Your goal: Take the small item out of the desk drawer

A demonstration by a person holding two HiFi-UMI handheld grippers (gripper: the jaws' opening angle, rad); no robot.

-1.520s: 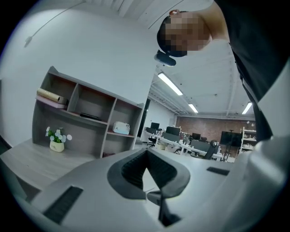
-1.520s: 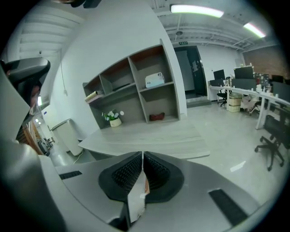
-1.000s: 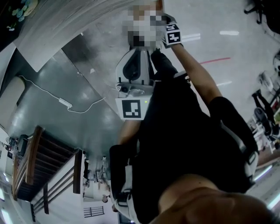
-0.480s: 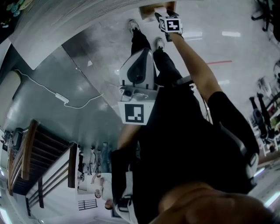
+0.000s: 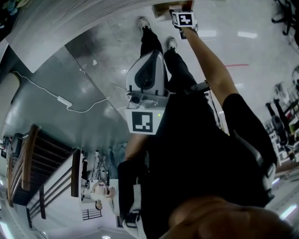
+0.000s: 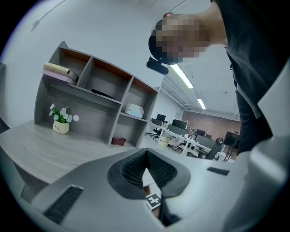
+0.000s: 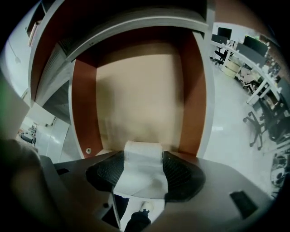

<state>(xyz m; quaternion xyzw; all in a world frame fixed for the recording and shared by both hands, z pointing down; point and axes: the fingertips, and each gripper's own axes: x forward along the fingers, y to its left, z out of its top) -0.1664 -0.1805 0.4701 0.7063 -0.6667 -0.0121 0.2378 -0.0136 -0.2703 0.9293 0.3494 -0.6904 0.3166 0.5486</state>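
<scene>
In the right gripper view the drawer (image 7: 136,99) stands pulled out, with a pale bottom and red-brown side walls. A small white folded item (image 7: 142,165) lies at its near end, right between the pads of my right gripper (image 7: 142,156). The jaws are opening, and the item fills the gap between them. The head view has my right gripper (image 5: 180,11) at the top edge, over the wooden drawer (image 5: 161,8). My left gripper (image 5: 154,55) hangs in front of the person's body; its pads (image 6: 131,167) meet at the tips, with nothing between them.
A grey desk (image 6: 41,149) carries a shelf unit (image 6: 90,90) and a small flower pot (image 6: 60,124). Office desks and chairs stand far behind. On the floor lie a white cable (image 5: 65,100) and, at the left, a dark wooden frame (image 5: 42,163). The person's shoes (image 5: 145,23) are near the drawer.
The right gripper has moved up to the drawer at the top edge of the head view. The left gripper has stayed in front of the body.
</scene>
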